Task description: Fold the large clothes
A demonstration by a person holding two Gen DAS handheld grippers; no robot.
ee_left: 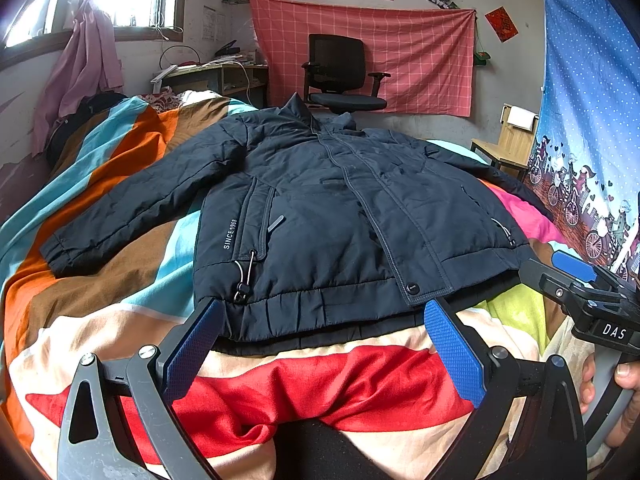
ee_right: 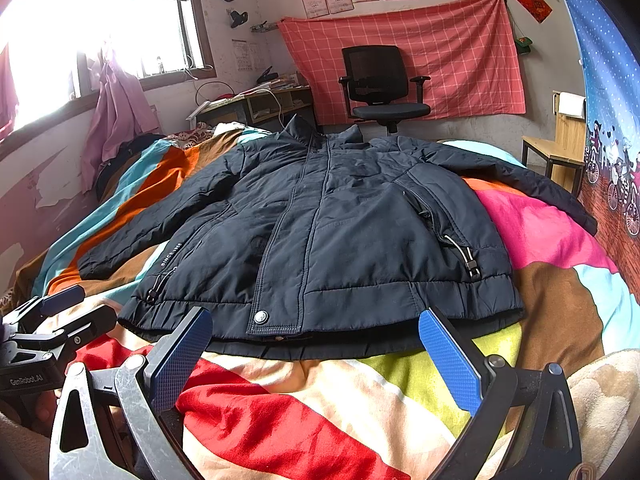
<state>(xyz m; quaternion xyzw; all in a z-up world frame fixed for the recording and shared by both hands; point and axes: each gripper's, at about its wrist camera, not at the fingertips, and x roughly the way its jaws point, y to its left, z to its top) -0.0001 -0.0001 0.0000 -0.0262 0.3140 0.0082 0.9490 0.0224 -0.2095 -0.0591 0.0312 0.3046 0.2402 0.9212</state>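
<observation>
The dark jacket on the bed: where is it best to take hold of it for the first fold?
Probably the left sleeve cuff: it lies flat, spread away from the dark jacket body. Bring the open left hand-held gripper from the outer side, then carry it across the chest.

A dark jacket (ee_right: 320,232) is spread flat on a striped bed (ee_right: 320,392), with the right tongs (ee_right: 316,344) held wide apart near its hem.

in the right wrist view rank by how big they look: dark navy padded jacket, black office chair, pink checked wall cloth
1. Dark navy padded jacket, though nearness inflates it.
2. Pink checked wall cloth.
3. Black office chair.
</observation>
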